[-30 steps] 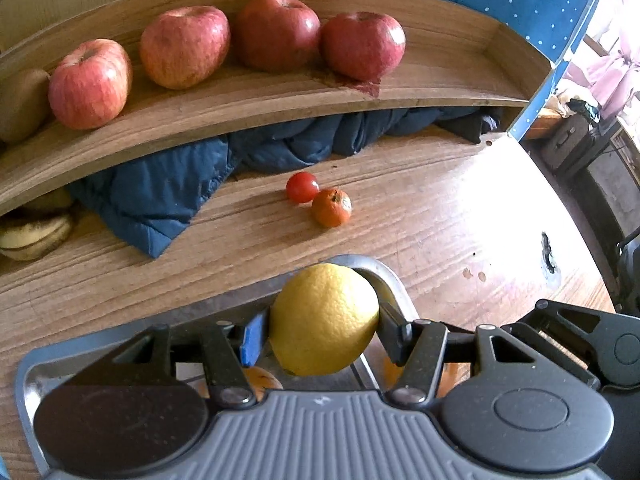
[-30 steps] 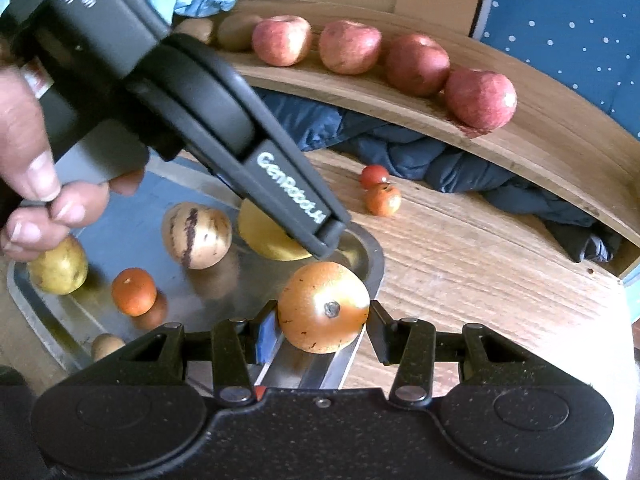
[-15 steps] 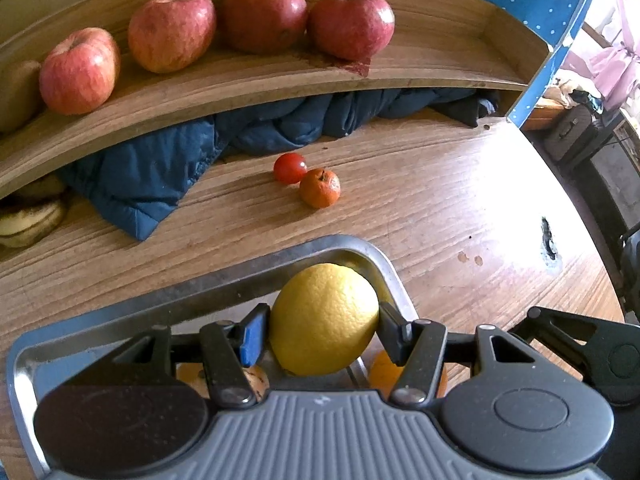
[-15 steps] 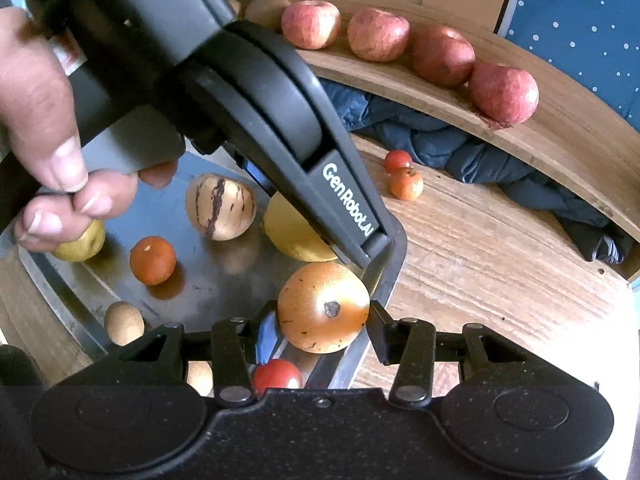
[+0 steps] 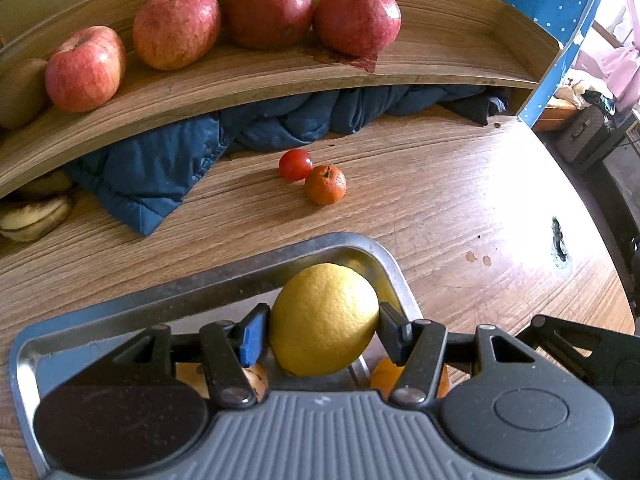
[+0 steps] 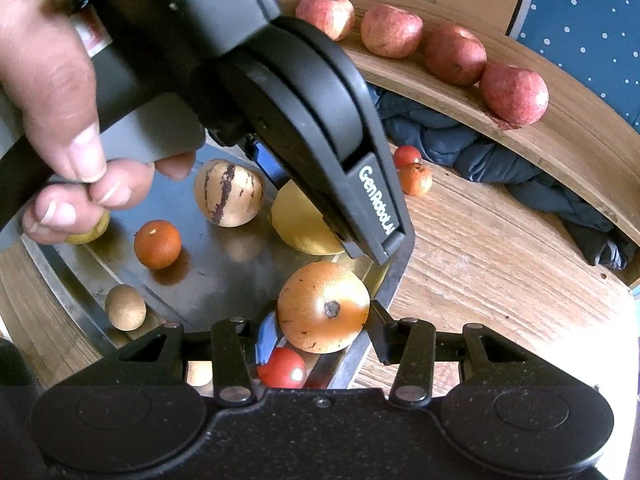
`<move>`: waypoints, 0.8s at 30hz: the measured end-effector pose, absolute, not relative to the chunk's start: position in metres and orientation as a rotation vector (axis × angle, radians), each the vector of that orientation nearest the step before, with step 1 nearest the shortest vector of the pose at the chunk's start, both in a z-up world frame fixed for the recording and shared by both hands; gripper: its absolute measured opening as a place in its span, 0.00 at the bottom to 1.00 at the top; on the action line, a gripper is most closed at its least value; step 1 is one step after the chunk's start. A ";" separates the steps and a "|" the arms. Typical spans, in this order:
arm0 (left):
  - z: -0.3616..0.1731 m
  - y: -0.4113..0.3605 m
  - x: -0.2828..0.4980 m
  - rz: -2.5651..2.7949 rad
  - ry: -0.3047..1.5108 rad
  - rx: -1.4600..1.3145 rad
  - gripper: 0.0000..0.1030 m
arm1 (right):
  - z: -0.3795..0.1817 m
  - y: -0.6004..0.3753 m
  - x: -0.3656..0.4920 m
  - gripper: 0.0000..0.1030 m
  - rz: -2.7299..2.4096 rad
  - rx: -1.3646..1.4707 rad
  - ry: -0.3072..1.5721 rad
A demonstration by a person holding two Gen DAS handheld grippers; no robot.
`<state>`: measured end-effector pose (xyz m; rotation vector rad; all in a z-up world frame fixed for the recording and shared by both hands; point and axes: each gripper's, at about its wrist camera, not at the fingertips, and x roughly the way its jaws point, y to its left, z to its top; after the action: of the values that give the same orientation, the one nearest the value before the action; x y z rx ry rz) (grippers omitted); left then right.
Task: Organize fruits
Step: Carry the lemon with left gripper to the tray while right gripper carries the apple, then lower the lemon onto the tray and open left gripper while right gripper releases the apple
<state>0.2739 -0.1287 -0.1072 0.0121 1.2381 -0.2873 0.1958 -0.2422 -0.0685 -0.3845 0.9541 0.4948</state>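
My left gripper (image 5: 322,322) is shut on a yellow lemon (image 5: 324,318), held above the far corner of a metal tray (image 5: 224,288). My right gripper (image 6: 324,314) is shut on a round orange fruit (image 6: 323,306) over the tray's near right rim (image 6: 394,276). In the right wrist view the left gripper's black body (image 6: 320,112) and a hand (image 6: 48,72) fill the upper left, and the lemon (image 6: 298,226) shows beneath it. Several red apples (image 5: 172,34) line a curved wooden shelf (image 5: 280,76).
On the tray lie a striped pale fruit (image 6: 228,192), a small orange (image 6: 157,244), a brown round fruit (image 6: 125,306) and a red tomato (image 6: 282,368). A tomato (image 5: 295,165) and a mandarin (image 5: 325,184) sit on the wooden table near blue cloth (image 5: 160,164). Bananas (image 5: 34,216) lie at left.
Both grippers have drawn back and risen, each keeping its fruit. More of the tray shows now, and the left gripper looms larger in the right wrist view.
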 end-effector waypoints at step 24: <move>-0.083 -0.123 0.260 -0.235 1.168 -0.003 0.77 | -0.047 -0.255 0.175 0.68 0.481 -0.277 0.911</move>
<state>0.2597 -0.1234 -0.0833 -0.0026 1.1678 -0.2350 0.1751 -0.2550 -0.0470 -0.2768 0.9114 0.4806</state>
